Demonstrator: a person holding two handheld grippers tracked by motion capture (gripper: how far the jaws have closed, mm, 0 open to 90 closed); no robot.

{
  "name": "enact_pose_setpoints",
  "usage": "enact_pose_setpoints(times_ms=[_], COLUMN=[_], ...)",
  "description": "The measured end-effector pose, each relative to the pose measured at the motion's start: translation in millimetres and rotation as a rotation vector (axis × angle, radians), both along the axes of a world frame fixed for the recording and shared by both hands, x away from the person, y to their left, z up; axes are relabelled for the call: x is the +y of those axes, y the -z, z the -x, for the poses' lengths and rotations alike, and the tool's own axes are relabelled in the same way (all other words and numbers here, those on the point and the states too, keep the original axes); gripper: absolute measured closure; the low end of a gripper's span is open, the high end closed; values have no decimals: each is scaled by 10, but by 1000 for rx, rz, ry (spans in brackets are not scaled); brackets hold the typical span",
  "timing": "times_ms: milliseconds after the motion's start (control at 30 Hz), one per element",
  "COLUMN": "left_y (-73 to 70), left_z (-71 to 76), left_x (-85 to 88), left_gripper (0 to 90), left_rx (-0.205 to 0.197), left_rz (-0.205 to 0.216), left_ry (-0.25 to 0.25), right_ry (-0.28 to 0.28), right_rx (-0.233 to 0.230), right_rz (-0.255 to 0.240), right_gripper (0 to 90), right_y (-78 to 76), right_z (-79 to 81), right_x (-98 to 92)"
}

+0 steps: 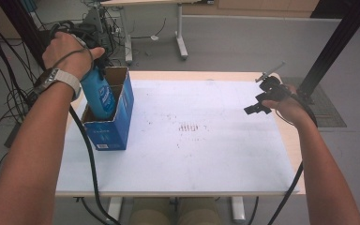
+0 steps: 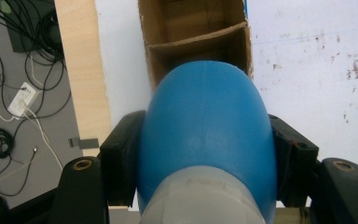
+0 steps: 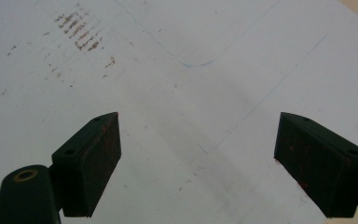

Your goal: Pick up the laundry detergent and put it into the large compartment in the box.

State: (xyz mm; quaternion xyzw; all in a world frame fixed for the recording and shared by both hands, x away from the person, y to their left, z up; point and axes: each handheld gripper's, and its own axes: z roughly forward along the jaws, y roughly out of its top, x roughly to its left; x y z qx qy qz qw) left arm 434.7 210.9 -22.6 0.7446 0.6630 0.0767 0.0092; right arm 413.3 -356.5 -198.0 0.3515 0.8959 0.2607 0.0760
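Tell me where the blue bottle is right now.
In the high view the blue bottle is at the table's left, clamped in the left claw, its base inside the near compartment of the open blue cardboard box.

Left gripper (image 1: 93,65) points down, fingers clamped; right gripper (image 3: 198,163) hovers, fingers spread wide.

Bottle (image 1: 97,93) base hidden inside box (image 1: 117,126); cap end cut off at 6 o'clock, left gripper view. Label print unreadable.
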Motion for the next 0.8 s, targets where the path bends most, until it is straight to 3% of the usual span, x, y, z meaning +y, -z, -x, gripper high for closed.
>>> enact_pose_setpoints(times_ms=[800], left_y=[267], left_z=[-95], left_x=[21], left_gripper=[377], left_rx=[24], left_rz=[2], left_ry=[1], right_ry=[10], right_rx=[12], right_rz=[-3], right_gripper=[147], right_y=[82], right_z=[-6], right_x=[-45])
